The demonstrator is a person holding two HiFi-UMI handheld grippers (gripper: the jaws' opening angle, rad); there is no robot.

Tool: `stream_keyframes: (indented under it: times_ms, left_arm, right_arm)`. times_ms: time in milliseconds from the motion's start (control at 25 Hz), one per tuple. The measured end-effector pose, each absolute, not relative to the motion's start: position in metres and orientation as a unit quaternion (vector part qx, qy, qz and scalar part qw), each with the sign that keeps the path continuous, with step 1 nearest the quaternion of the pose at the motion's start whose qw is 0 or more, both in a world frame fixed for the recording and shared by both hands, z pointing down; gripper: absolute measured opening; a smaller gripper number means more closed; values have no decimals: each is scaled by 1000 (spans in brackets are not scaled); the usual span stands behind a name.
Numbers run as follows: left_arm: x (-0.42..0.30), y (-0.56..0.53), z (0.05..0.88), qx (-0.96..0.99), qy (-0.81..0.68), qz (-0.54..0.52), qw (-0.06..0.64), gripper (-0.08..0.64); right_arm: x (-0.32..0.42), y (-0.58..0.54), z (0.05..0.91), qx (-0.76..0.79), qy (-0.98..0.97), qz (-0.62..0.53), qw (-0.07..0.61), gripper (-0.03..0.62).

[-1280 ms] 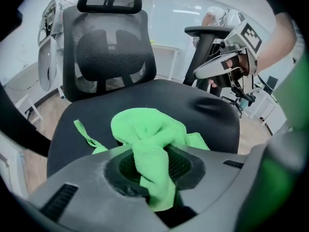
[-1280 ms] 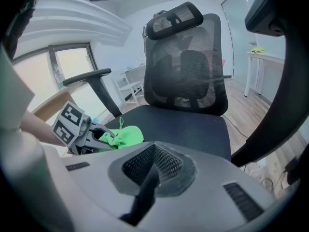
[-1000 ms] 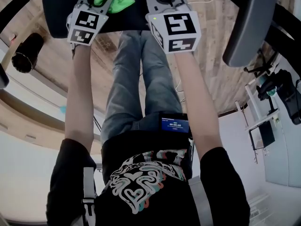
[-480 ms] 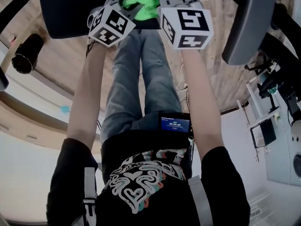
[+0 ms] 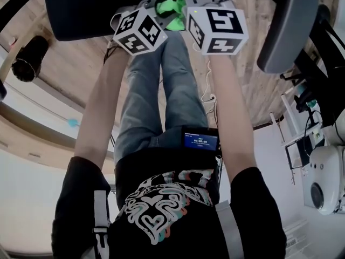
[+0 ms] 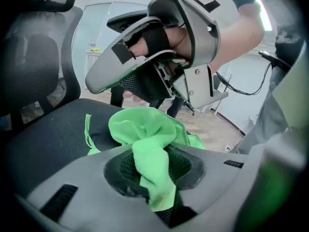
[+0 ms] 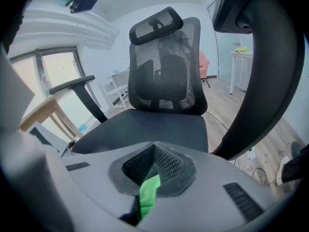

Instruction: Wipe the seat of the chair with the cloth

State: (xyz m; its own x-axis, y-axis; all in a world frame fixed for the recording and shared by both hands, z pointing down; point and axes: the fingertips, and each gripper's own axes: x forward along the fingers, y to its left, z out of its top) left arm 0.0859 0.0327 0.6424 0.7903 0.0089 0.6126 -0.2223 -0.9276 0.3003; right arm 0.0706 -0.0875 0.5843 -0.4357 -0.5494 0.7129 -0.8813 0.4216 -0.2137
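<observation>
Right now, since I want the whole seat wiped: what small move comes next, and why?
Probably slide the cloth toward the backrest. It sits bunched near the front of the seat, pinched by the left gripper and the right gripper, with bare seat ahead.

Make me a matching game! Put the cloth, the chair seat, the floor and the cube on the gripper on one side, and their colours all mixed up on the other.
Things:
1. cloth
2. chair seat
3. floor
4. marker cube

Colours:
A. black and white squares
B. bright green
C. wood brown
D. plain dark

Pairs: 1-B, 2-D, 3-C, 4-A
</observation>
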Motion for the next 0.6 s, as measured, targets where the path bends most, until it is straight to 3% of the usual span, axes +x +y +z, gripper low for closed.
stream_keyframes:
  times_ms: [600]
  left_arm:
    - [45,-10,649,907,-158,315,232,94]
  right_arm:
    - [75,-84,584,445,-795,295,289,0]
